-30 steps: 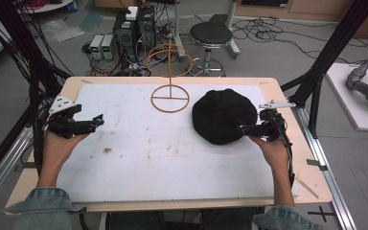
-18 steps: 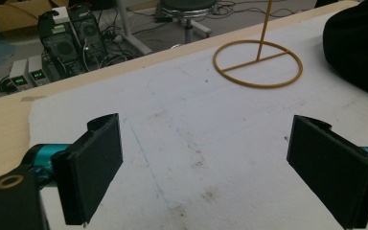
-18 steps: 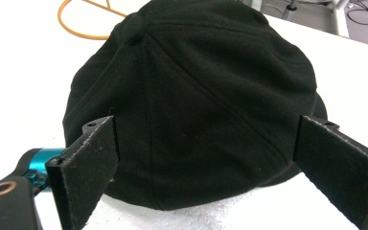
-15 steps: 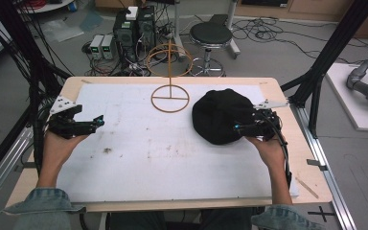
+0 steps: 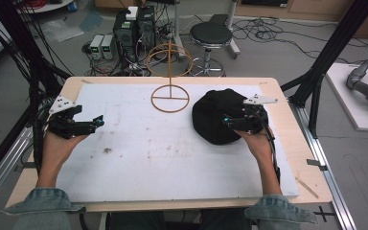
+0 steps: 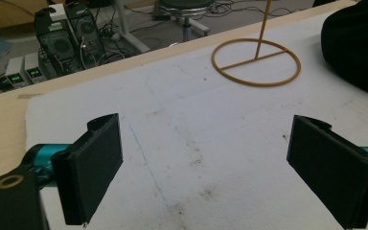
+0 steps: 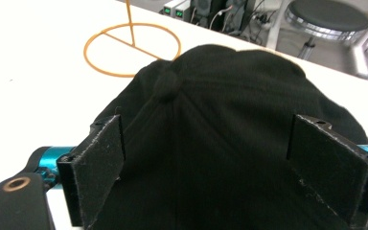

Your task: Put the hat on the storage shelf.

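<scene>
light: bright, even, overhead | shadows: soft, faint | glare: white table washed out in right gripper view | focus: slightly soft

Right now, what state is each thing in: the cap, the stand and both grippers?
Black cap: lying crown up on the white mat, not lifted.
Hat stand: upright, bare, nothing hung on it.
Right gripper: open, jaws either side of the cap's crown.
Left gripper: open, holding nothing, over bare mat.
</scene>
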Motion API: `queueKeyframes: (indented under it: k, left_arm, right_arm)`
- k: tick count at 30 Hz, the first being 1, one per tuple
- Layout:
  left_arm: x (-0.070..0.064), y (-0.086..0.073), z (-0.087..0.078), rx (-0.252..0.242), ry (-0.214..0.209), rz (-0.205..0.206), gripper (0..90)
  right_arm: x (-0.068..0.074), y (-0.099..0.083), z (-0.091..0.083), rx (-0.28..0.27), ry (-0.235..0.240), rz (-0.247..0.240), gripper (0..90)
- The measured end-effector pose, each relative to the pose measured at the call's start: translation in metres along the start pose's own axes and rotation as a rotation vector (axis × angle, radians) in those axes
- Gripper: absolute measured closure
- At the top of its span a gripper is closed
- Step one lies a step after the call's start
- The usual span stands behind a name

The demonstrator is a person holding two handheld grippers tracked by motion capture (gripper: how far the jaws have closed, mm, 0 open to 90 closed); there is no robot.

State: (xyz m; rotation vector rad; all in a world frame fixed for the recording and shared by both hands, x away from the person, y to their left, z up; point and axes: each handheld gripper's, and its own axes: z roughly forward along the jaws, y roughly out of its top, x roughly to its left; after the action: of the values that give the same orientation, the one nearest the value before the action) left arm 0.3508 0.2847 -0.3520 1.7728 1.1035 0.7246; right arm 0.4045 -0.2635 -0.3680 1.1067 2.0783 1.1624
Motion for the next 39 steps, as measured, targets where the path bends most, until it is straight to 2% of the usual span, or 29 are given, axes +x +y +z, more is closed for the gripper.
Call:
queueKeyframes:
  k: [3,4,9,15,18,21,24,30,31,32,33,34,35,36,39]
  left_arm:
    - [0.000,0.000,0.000,0.001,0.001,-0.001,12.3]
    - [0.000,0.000,0.001,0.001,-0.001,-0.001,12.3]
    - [-0.001,0.000,0.001,0.000,-0.007,-0.002,12.3]
    - [-0.001,0.000,0.001,0.001,-0.010,-0.003,12.3]
    - [-0.001,0.000,0.001,0.004,-0.014,-0.001,12.3]
    - [-0.001,0.000,0.001,0.006,-0.015,-0.002,12.3]
    - [-0.001,-0.001,0.002,0.005,-0.019,-0.009,12.3]
    - [-0.001,-0.001,0.003,0.007,-0.021,-0.008,12.4]
    - [-0.001,-0.001,0.003,0.007,-0.021,-0.008,12.4]
    - [-0.001,-0.001,0.002,0.009,-0.021,-0.008,12.4]
    - [-0.001,-0.001,0.002,0.009,-0.021,-0.008,12.4]
    - [-0.001,-0.001,0.002,0.006,-0.021,-0.011,12.4]
    - [-0.001,-0.001,0.002,0.006,-0.021,-0.011,12.4]
    - [-0.001,-0.001,0.002,0.005,-0.022,-0.012,12.4]
    - [-0.001,-0.001,0.002,0.005,-0.020,-0.013,12.5]
  right_arm:
    - [0.002,0.001,0.005,-0.023,-0.017,-0.016,12.7]
    - [0.003,0.003,0.009,-0.049,-0.028,-0.021,12.7]
    - [0.007,0.008,0.020,-0.079,-0.037,-0.011,12.7]
    - [0.009,0.010,0.031,-0.085,-0.051,-0.017,12.7]
    - [0.010,0.010,0.039,-0.095,-0.090,-0.041,12.7]
    - [0.012,0.009,0.043,-0.095,-0.105,-0.057,12.7]
    - [0.014,0.009,0.048,-0.085,-0.122,-0.096,12.6]
    - [0.014,0.006,0.055,-0.056,-0.119,-0.098,12.7]
    - [0.014,0.005,0.056,-0.053,-0.119,-0.099,14.0]
    - [0.014,0.005,0.057,-0.043,-0.113,-0.093,19.3]
    - [0.014,0.005,0.057,-0.043,-0.113,-0.093,19.3]
    - [0.013,0.004,0.058,-0.037,-0.103,-0.090,27.2]
    - [0.013,0.004,0.058,-0.037,-0.103,-0.090,27.2]
    - [0.013,0.004,0.059,-0.029,-0.084,-0.084,32.3]
    - [0.012,0.003,0.061,-0.021,-0.089,-0.091,36.5]
